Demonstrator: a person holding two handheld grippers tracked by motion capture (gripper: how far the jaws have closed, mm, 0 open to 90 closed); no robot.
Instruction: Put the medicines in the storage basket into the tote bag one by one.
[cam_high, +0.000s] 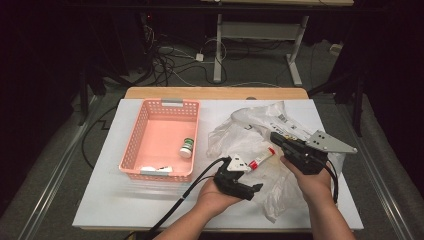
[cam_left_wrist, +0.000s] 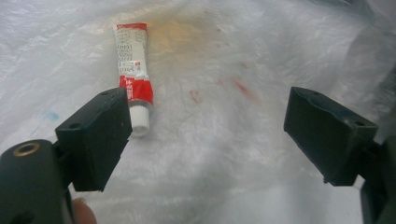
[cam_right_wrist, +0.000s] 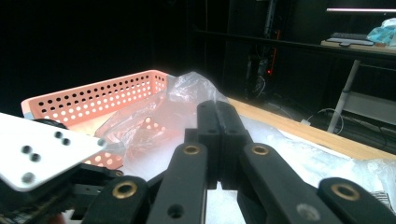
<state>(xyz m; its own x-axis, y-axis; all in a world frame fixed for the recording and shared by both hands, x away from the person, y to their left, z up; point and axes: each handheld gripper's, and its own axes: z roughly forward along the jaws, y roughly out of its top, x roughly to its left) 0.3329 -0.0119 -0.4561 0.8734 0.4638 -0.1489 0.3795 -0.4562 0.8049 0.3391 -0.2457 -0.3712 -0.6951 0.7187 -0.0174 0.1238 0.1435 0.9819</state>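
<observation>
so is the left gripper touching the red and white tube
Apart. The left gripper view shows the left gripper open, and the tube lies ahead beside one pad, not clamped.

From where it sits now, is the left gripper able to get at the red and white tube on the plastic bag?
Probably yes. The left gripper has open jaws with nothing between them, and the tube lies bare on the plastic bag just ahead, beside one jaw, so a small sideways shift seems needed.
</observation>
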